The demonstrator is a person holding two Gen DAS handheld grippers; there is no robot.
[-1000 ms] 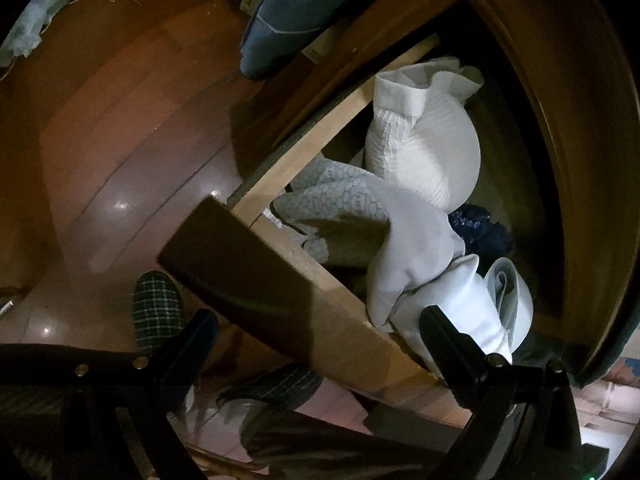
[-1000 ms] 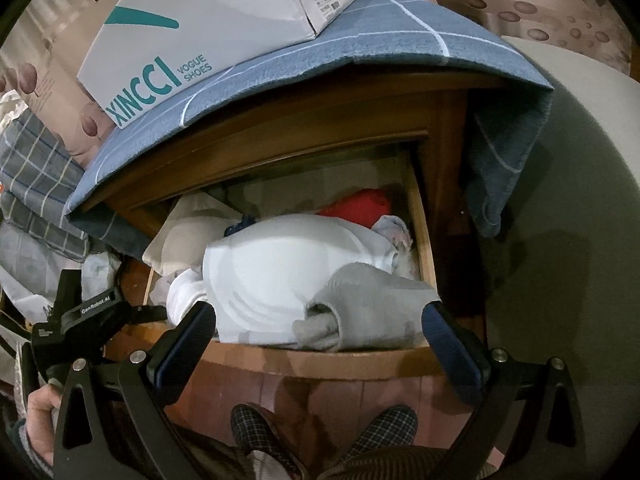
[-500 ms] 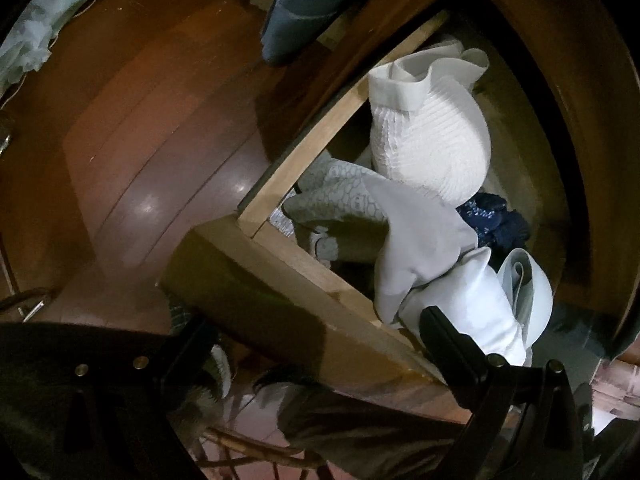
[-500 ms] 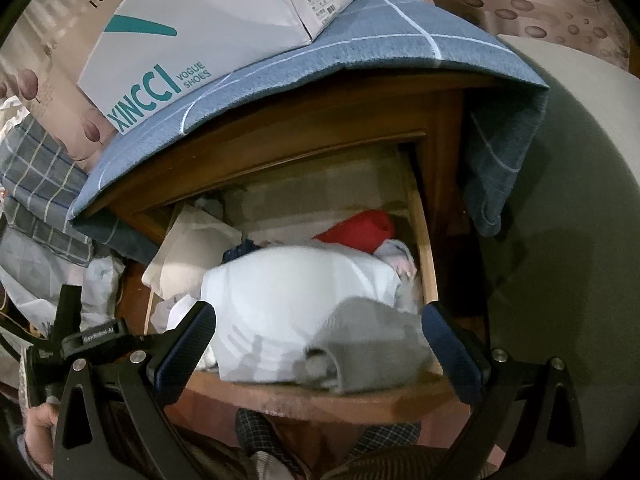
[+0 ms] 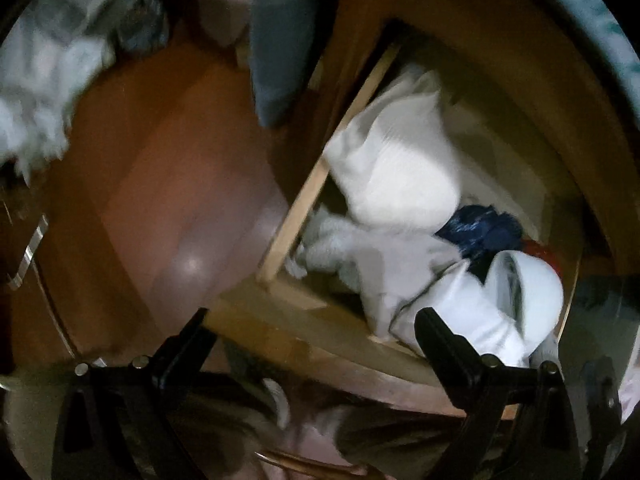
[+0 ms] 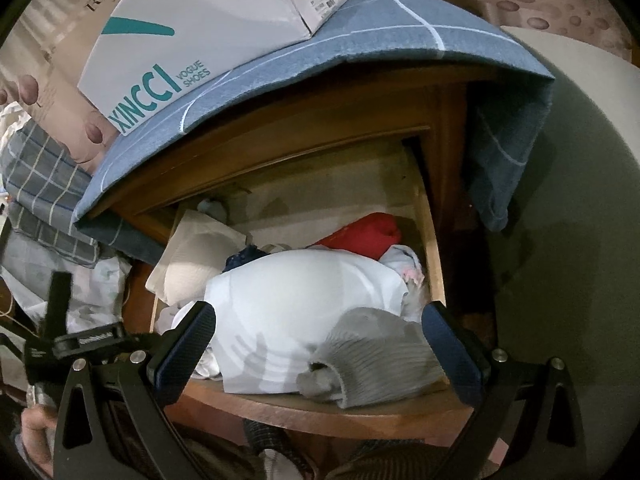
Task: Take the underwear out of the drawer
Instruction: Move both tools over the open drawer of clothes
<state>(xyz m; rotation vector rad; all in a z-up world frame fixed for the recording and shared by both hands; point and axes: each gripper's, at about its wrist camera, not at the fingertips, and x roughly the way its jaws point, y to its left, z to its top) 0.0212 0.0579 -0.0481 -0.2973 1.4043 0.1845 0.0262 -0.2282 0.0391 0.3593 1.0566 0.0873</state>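
Note:
The wooden drawer [image 6: 320,410] stands pulled out and full of folded clothes. In the right wrist view a big white bundle [image 6: 304,304] fills its front, with a grey ribbed piece [image 6: 380,364] at the front right, a red piece [image 6: 364,236] behind and a cream piece [image 6: 192,260] at the left. My right gripper [image 6: 318,346] hangs open just above the front clothes, holding nothing. In the blurred left wrist view my left gripper [image 5: 312,344] is open over the drawer's front board [image 5: 288,320], beside the white bundle [image 5: 500,304], the grey cloth [image 5: 392,264] and the cream piece [image 5: 396,176].
A blue checked cloth [image 6: 360,44] covers the cabinet top and hangs down its right side, with a white shoe box [image 6: 192,36] on it. Wooden floor [image 5: 168,184] lies left of the drawer. Piled fabric [image 6: 44,176] sits left of the cabinet. A person's hand [image 6: 34,436] holds the left gripper.
The drawer has slid further out, showing more of the red piece and the liner behind. The left gripper has swung fast toward the drawer, blurring its view. The right gripper moved closer over the clothes.

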